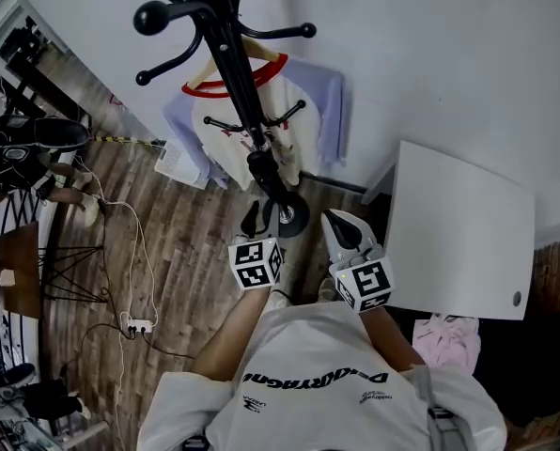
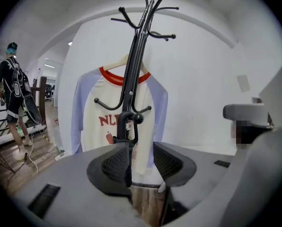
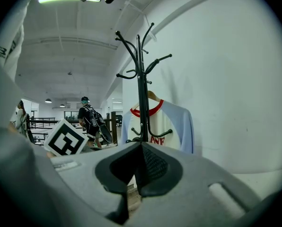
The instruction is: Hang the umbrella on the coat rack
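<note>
Umbrella is hanging by its crook on a low hook of the rack, centre of the head view, in front of the shirt. L gripper is sitting at lower centre of its own view w/ jaws approx half apart and clamping nothing; the umbrella's dark shaft is showing right by the frame-left pad, contact unclear. R gripper is pointing at the rack w/ jaws closed together, nothing btwn them.

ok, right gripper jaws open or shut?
Shut. In the right gripper view the right gripper jaws meet, with nothing between them.
</note>
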`<state>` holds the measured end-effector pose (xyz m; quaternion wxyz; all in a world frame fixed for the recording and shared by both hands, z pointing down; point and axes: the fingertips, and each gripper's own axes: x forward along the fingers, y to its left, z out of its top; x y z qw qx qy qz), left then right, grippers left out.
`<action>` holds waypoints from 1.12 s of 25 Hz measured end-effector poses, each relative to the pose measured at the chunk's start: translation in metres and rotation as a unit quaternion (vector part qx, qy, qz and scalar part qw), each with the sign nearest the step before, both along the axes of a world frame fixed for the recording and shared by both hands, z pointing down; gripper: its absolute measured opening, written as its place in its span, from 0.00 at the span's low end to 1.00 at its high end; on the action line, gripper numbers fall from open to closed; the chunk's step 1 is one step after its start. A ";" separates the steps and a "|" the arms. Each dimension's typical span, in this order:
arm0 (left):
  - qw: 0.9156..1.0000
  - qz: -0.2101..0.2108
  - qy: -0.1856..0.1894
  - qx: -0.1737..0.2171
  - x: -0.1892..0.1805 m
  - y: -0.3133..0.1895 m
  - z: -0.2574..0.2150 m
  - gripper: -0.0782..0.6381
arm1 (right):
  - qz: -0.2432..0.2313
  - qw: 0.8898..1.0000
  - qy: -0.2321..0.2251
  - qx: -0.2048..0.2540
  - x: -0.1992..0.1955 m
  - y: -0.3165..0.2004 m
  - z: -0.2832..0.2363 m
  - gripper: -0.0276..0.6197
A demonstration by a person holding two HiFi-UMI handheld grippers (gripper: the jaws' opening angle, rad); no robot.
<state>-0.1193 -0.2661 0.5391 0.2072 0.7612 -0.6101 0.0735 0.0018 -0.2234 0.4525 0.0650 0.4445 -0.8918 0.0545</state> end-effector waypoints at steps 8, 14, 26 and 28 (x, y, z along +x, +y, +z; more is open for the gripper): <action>0.999 -0.004 0.010 0.035 0.005 0.028 -0.041 0.18 | 0.007 1.000 -0.005 0.006 -0.001 0.000 -0.004 0.04; 0.998 -0.002 0.022 0.063 0.007 0.042 -0.066 0.11 | 0.001 1.000 -0.014 0.014 -0.006 0.001 -0.008 0.04; 0.995 0.009 0.006 0.099 0.023 0.056 -0.081 0.11 | -0.011 1.000 -0.015 0.008 -0.013 -0.002 -0.004 0.04; 0.995 0.010 -0.001 0.103 0.024 0.057 -0.082 0.11 | -0.017 1.000 -0.011 0.011 -0.017 -0.001 -0.003 0.04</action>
